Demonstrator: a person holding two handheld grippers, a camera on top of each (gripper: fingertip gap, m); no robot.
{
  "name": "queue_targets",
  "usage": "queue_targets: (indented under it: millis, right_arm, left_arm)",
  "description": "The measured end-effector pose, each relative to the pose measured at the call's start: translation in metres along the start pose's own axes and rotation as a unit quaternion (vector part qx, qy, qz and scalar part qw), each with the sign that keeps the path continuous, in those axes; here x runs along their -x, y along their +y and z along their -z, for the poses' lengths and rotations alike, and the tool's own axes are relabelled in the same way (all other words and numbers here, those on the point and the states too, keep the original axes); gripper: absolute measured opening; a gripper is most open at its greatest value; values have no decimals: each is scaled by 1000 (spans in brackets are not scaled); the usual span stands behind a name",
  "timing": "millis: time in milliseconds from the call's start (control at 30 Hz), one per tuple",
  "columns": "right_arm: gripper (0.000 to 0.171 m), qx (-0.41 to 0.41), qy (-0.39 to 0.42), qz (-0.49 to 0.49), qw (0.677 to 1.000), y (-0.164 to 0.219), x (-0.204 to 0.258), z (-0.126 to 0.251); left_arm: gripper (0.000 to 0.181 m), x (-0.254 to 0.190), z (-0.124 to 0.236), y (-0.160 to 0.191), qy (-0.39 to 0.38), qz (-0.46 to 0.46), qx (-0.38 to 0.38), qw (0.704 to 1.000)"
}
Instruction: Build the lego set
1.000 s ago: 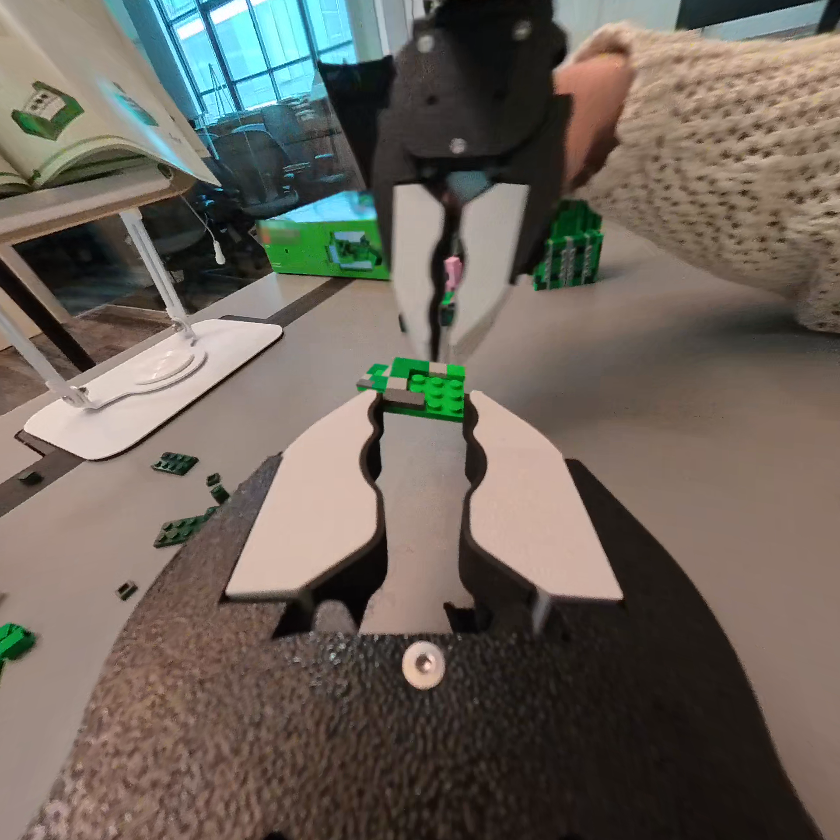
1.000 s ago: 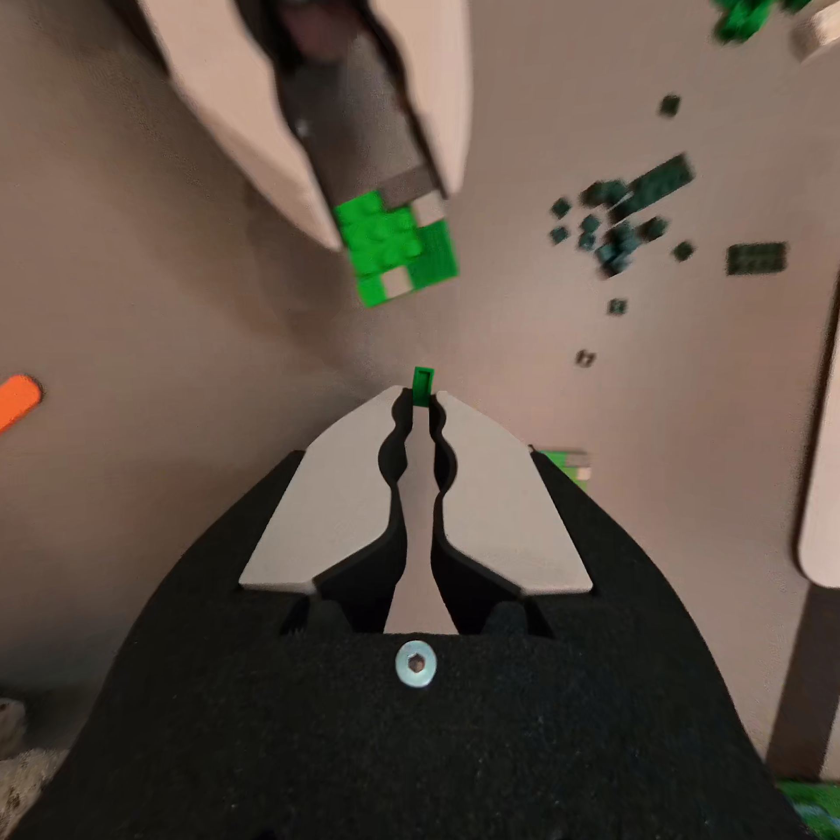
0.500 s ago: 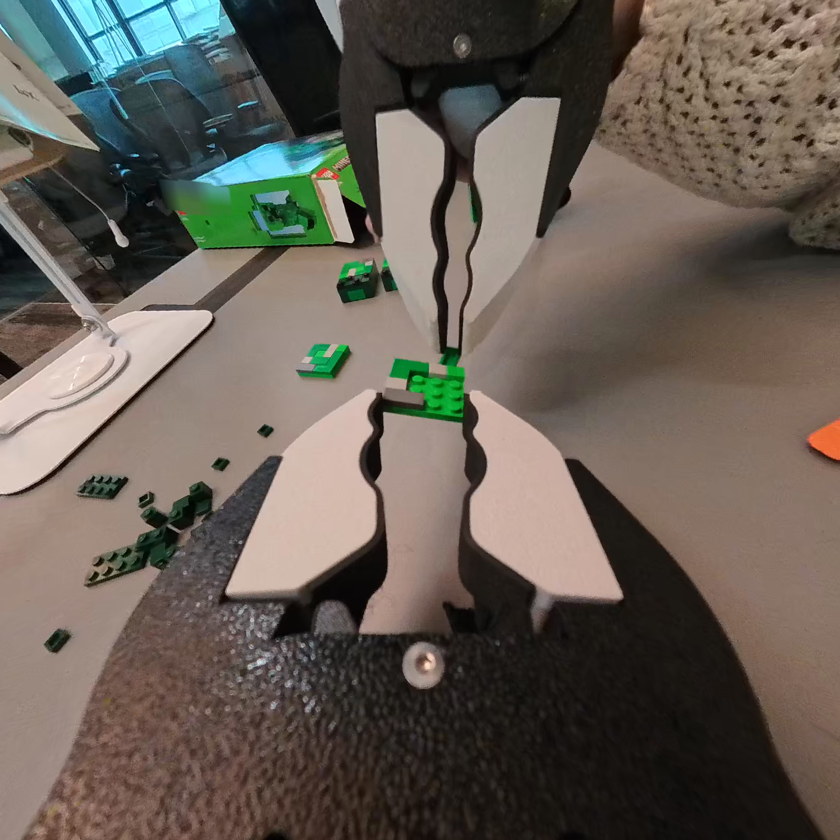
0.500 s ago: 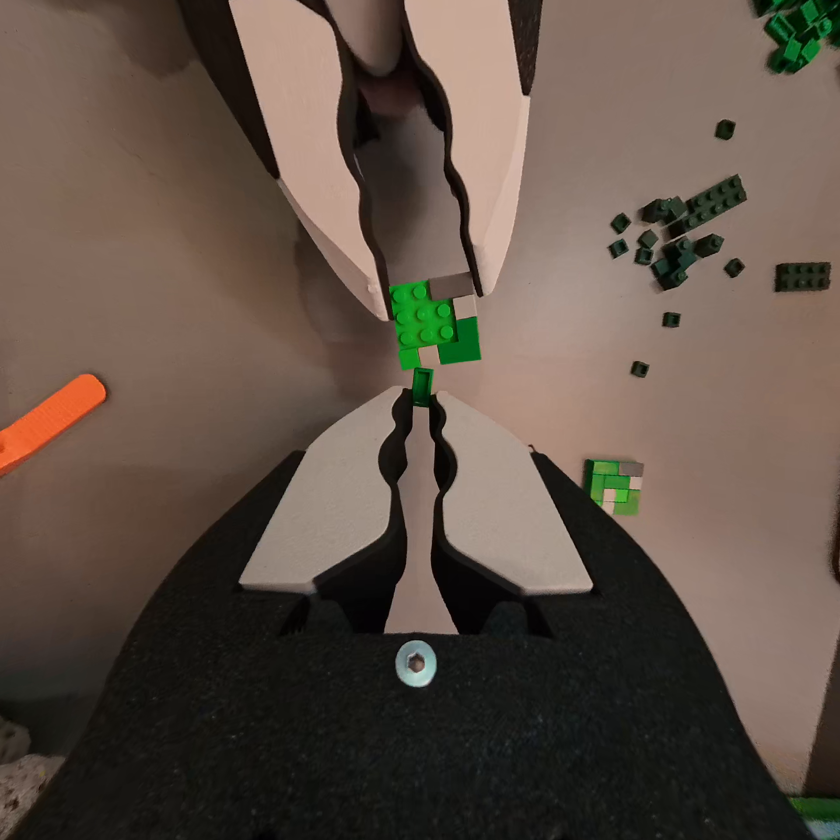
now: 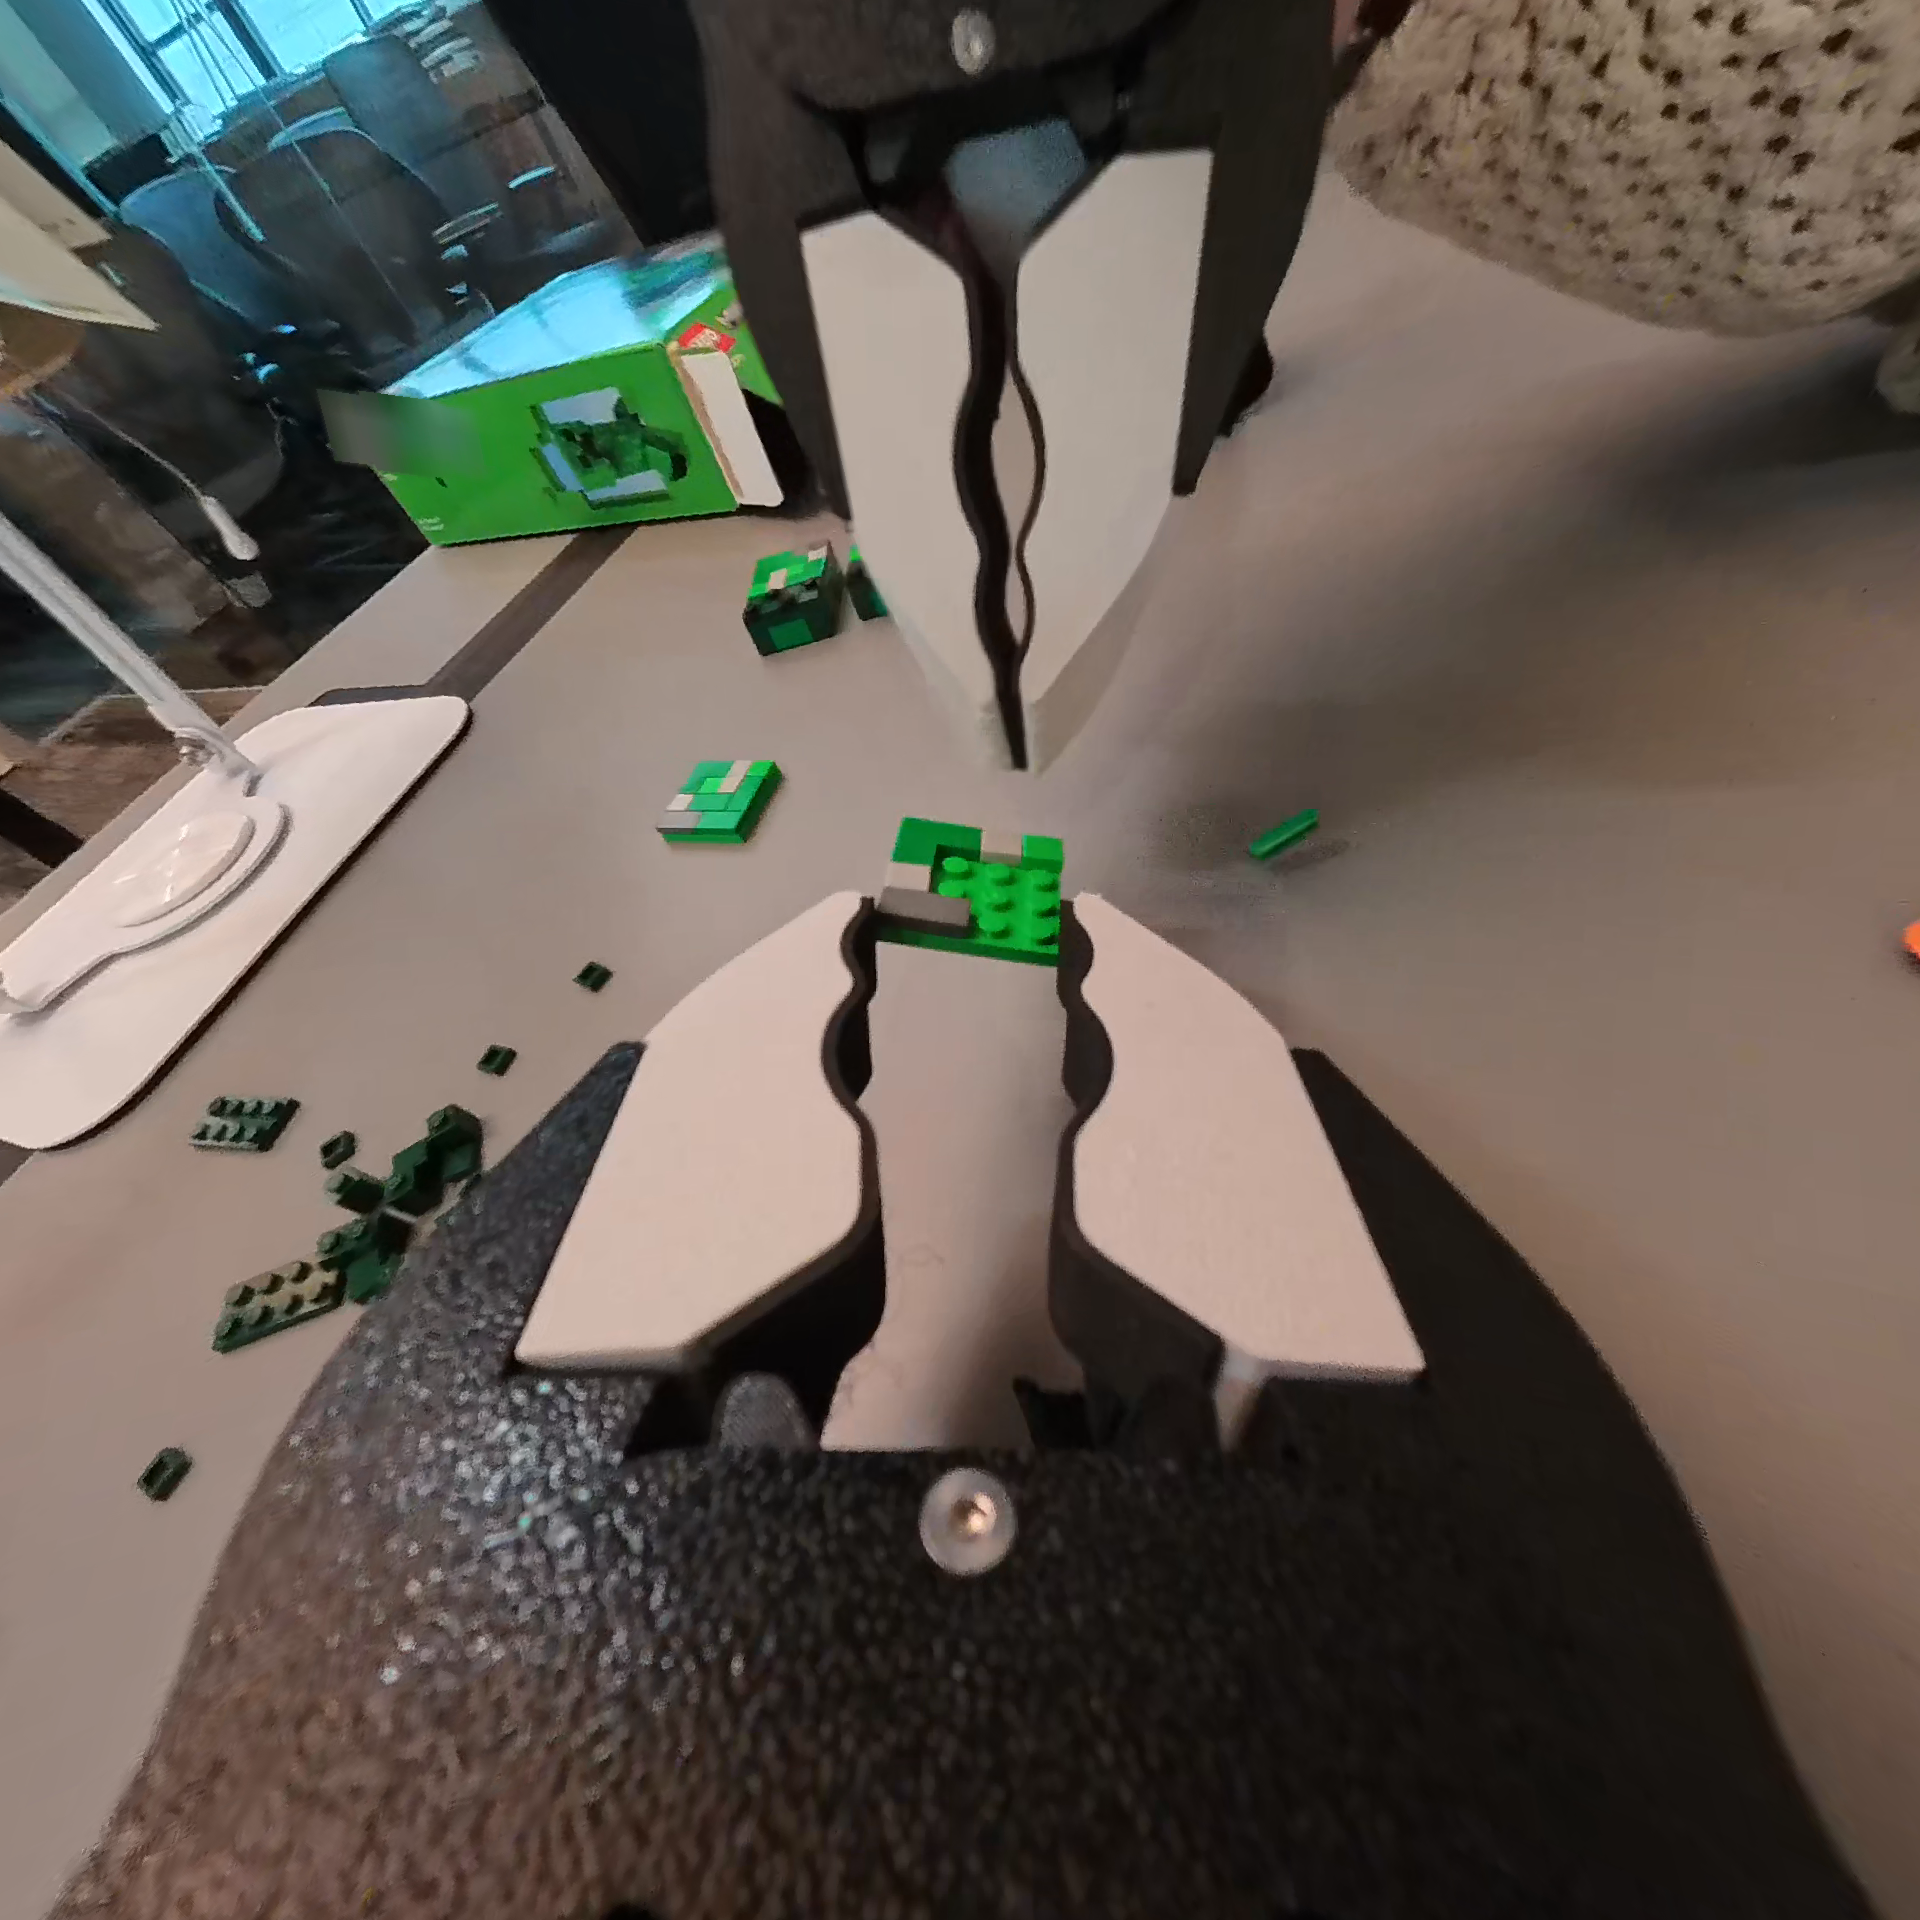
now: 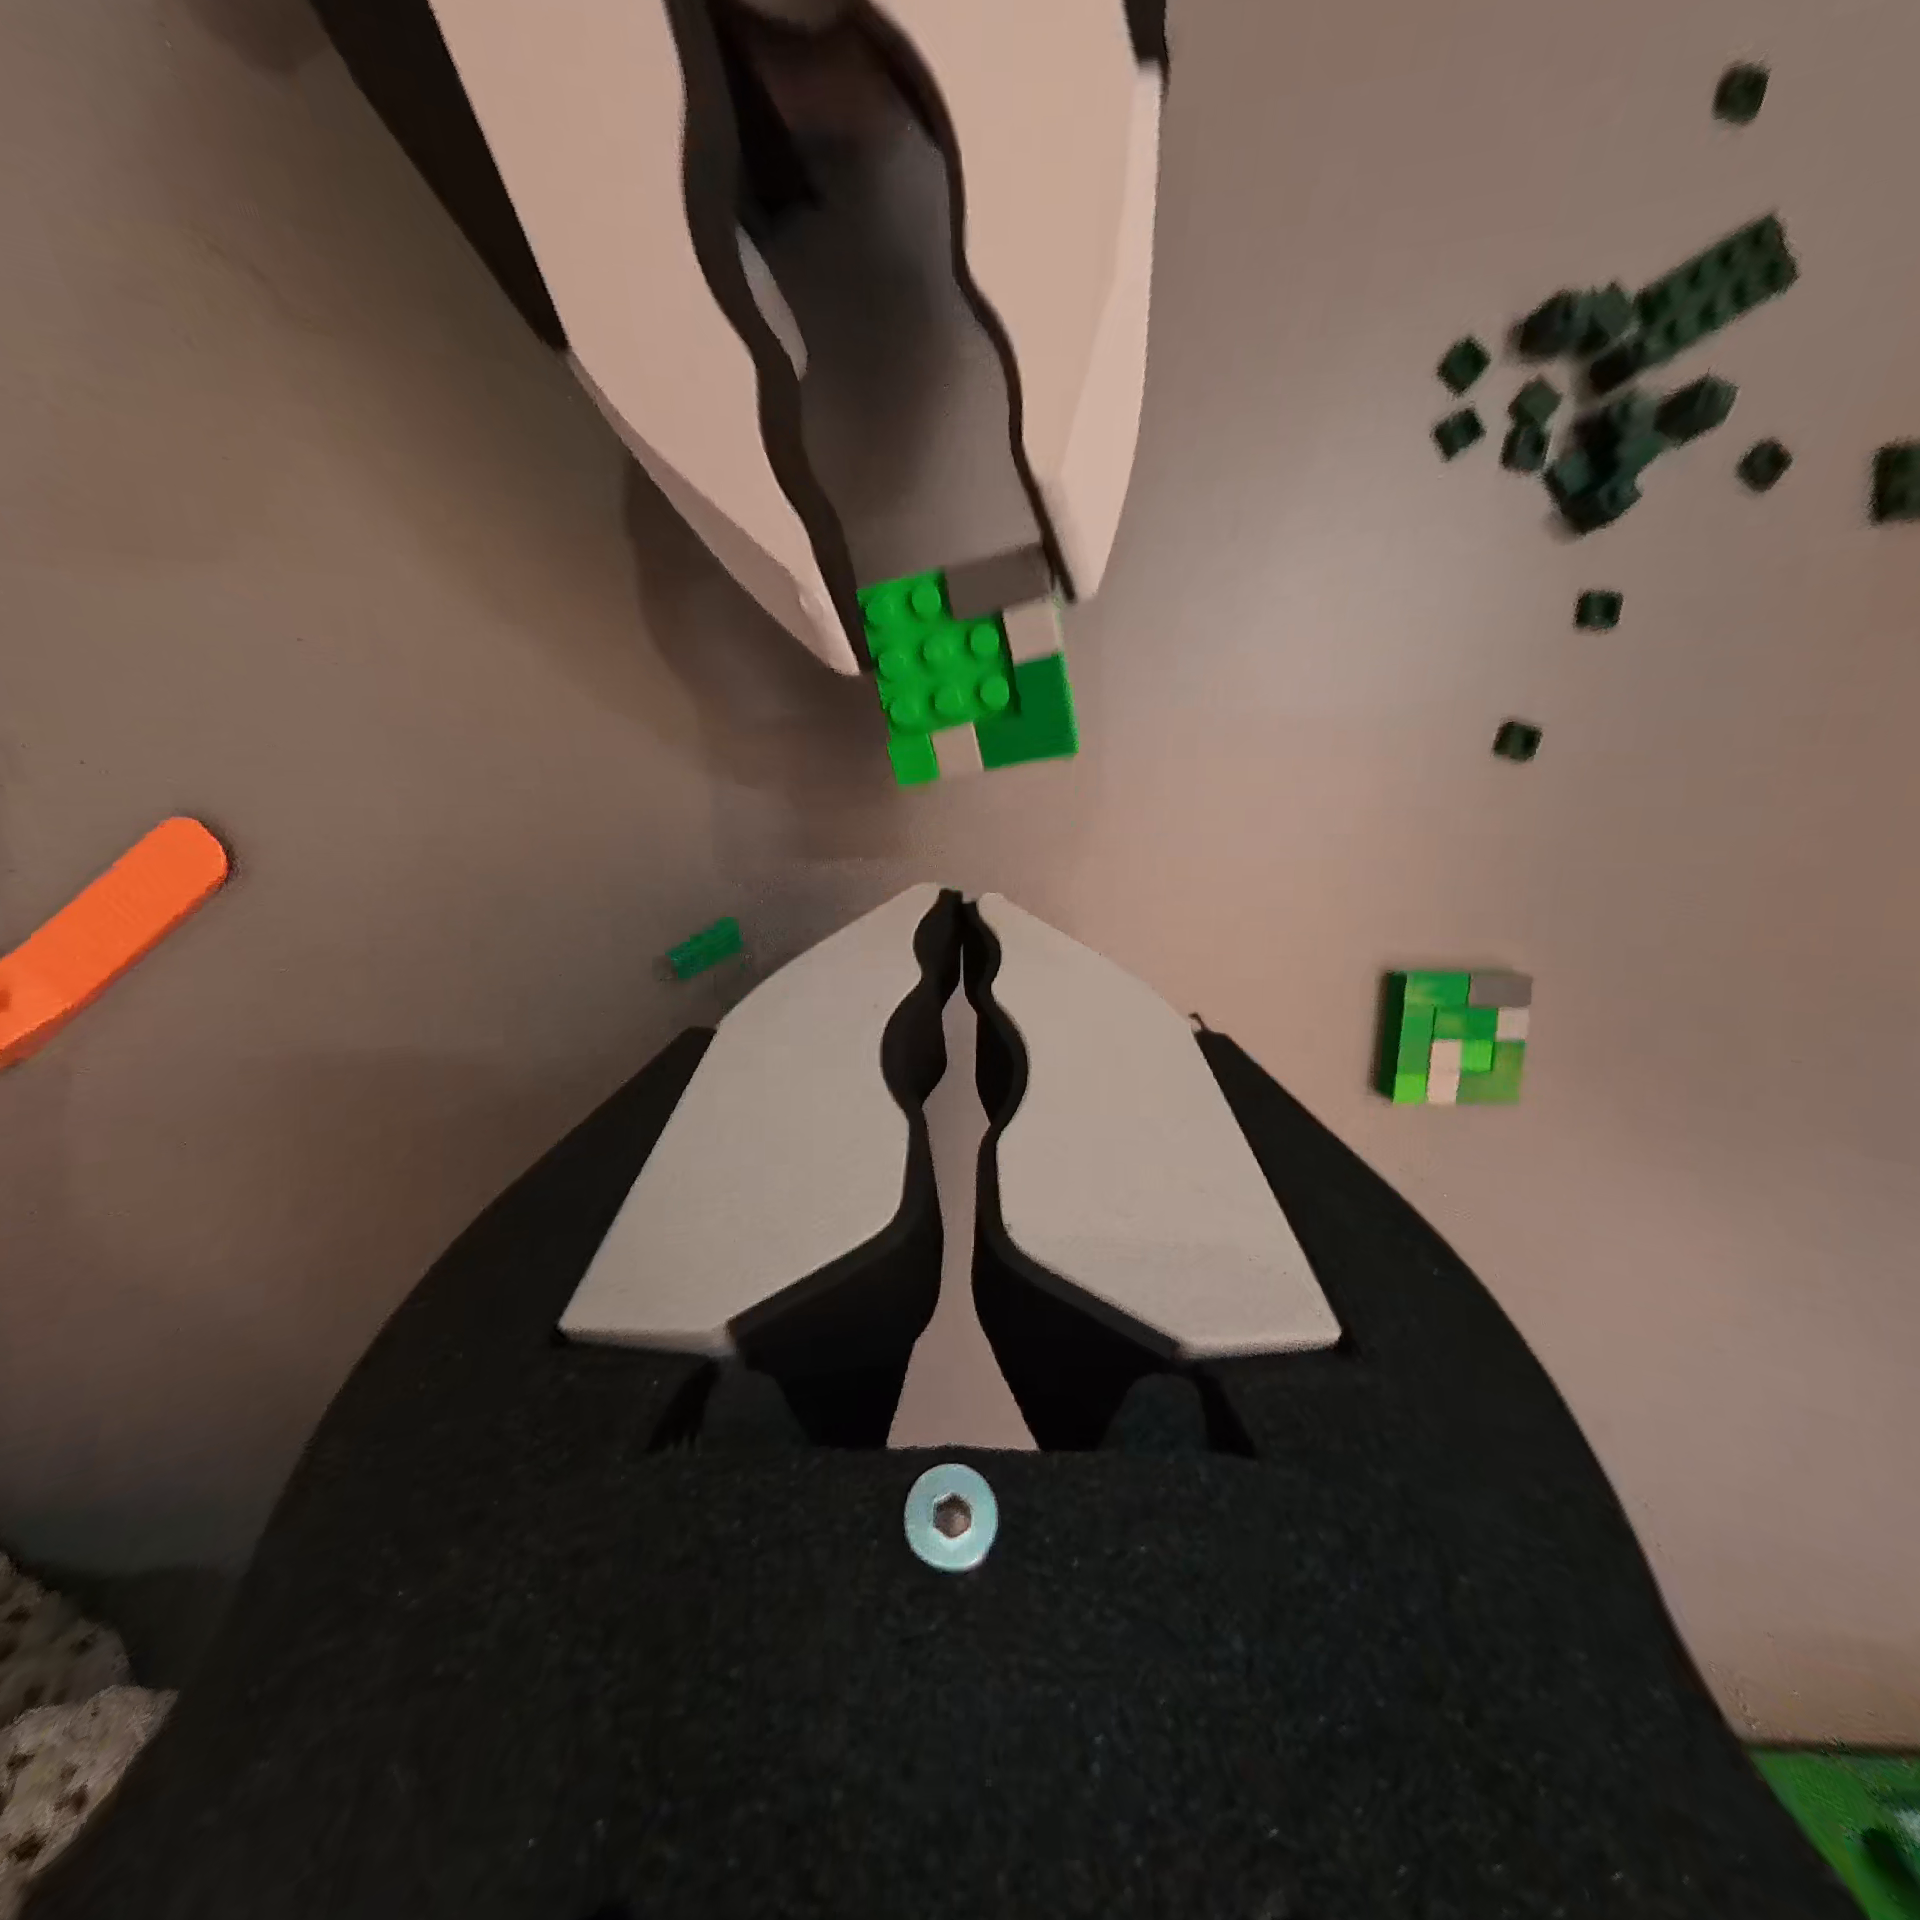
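My left gripper is shut on a small green plate assembly with grey and white tiles, holding it by its near edge just above the grey table. The right wrist view shows that assembly at the left gripper's tips. My right gripper is shut and empty. It points down just behind the assembly in the left wrist view. A small bright green piece lies loose on the table to the right of the assembly. In the right wrist view it lies left of my fingertips.
A finished green tile square lies left of the assembly. Several dark green loose pieces lie further left. A green box, a small green block build and a white stand base are behind. An orange tool lies to the side. About 5 centimeters separates my left fingertips from my right. From the right gripper's tips to the finished green tile square is close to 12 centimeters. It turns up in the right wrist view as well.
The small green piece has left my right gripper and now lies on the table. The right gripper has closed fully and pulled back from the assembly. The left gripper still holds the assembly.
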State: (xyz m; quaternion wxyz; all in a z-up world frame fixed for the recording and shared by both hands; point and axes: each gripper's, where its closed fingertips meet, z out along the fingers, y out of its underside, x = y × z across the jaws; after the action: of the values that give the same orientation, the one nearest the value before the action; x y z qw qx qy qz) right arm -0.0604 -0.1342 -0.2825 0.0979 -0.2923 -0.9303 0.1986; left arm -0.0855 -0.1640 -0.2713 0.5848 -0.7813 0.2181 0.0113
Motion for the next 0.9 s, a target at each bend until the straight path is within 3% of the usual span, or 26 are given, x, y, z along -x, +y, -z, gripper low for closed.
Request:
queue_targets:
  millis: [267, 400, 600, 833, 900]
  right_arm:
    - [3, -11, -9, -67, 998, 28, 26, -4]
    - [11, -76, 2, -105, 992, 20, 50, -10]
    - [13, -90, 17, -103, 990, 23, 65, -22]
    - [14, -57, 17, -106, 993, 26, 62, -29]
    - [8, -48, 7, -108, 993, 27, 64, -29]
  left_arm:
    - [33, 5, 1, 2, -16, 0, 2, 1000]
    - [33, 4, 1, 1, -15, -3, 2, 1000]
    - [33, 1, 2, -1, -5, 3, -7, 1000]
    - [33, 0, 3, -2, 3, 7, -11, 1000]
    - [33, -1, 2, -2, 8, 5, -9, 1000]
